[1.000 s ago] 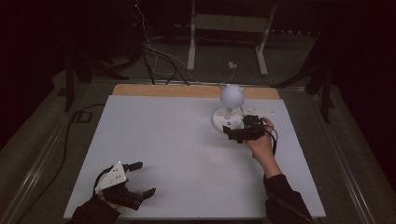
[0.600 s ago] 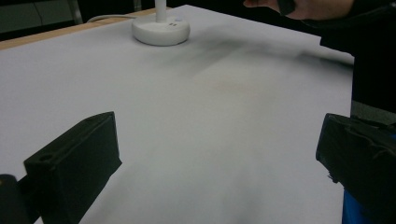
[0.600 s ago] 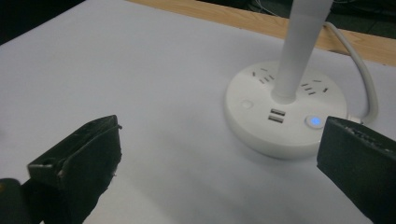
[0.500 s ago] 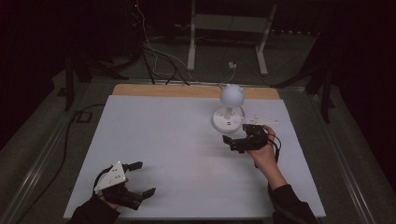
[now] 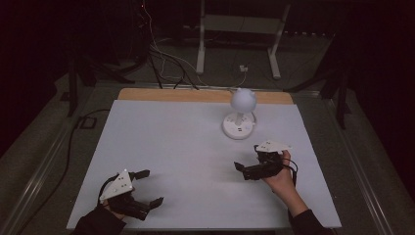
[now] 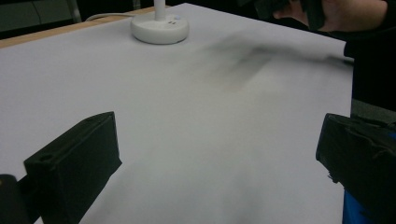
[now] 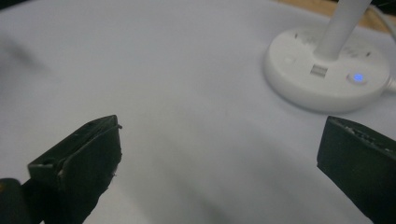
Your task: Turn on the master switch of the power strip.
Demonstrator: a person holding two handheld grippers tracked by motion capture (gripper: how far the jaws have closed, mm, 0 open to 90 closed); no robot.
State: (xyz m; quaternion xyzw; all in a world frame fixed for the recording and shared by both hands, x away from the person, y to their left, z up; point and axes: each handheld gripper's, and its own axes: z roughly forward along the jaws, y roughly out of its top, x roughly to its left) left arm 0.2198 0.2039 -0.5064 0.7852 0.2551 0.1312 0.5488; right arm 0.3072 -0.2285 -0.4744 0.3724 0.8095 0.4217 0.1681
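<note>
Item 1: lamp (image 5: 238, 117). White, with a round base, a thin stem and a globe head. It stands upright toward the far right of the surface (image 5: 171, 147), just short of the wooden strip at the far edge. Its cord leaves the base at the back and runs off the far side, probably the reason it is sited near that edge. In the right gripper view the base (image 7: 327, 74) carries a lit blue button (image 7: 357, 77) and a small slot beside the stem. The button faces the person's side, so it can be reached from the front.

Item 2: right gripper (image 5: 247, 171). Held in the person's right hand (image 5: 279, 178), near the lamp but apart from it, on the near side. Its fingers are spread wide and hold nothing. The right gripper view has the base up and to the right of the gap between them, not inside it.

Item 3: left gripper (image 5: 147, 188). At the near left corner, well apart from the lamp, low over the surface. Its fingers are also apart and hold nothing; likely parked out of the way.

Item 4: surface. White sheet, nothing on it but the lamp.
</note>
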